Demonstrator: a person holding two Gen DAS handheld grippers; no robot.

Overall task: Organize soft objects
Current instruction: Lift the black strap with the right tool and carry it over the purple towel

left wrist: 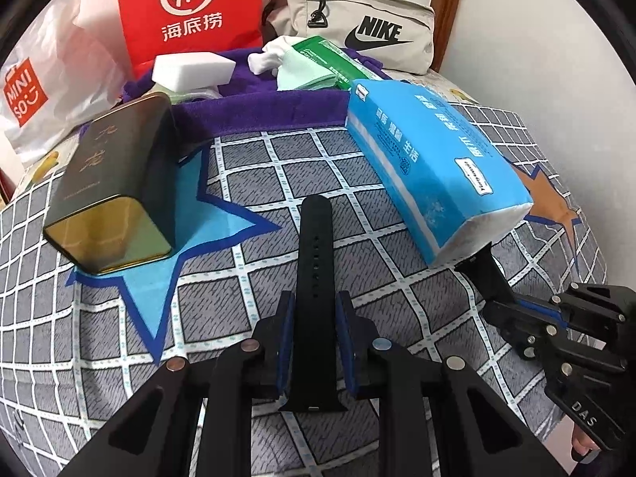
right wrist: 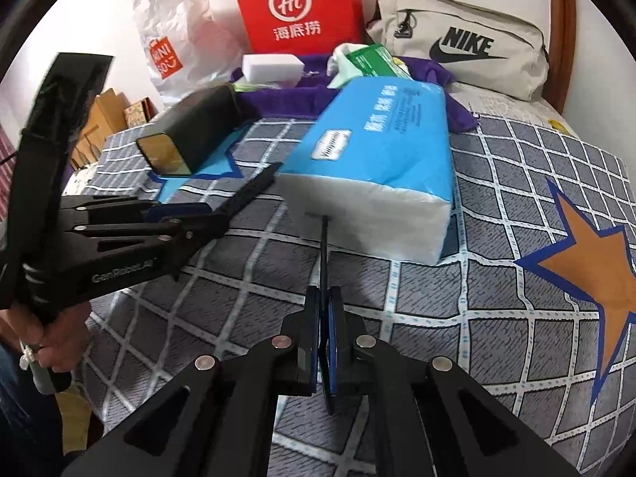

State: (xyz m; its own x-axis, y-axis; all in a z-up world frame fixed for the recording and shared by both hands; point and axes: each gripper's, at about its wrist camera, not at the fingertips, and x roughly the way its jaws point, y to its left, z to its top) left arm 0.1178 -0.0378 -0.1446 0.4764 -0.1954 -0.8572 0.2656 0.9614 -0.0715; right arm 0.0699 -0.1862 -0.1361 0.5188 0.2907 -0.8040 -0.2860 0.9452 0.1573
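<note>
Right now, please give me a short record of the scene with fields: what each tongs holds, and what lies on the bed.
left tongs: shut on the long black strap piece, gripped across its width
right tongs: shut on the short black strap piece, seen edge-on
surface: checked bedsheet with star prints
near items: blue tissue pack, dark tin lying on its side
behind: purple towel, white sponge, green packet
by the wall: red bag, beige Nike pouch, Miniso bag

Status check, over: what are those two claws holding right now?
Left gripper shut on black watch strap. Right gripper shut on second strap piece. Blue tissue pack close ahead.
</note>
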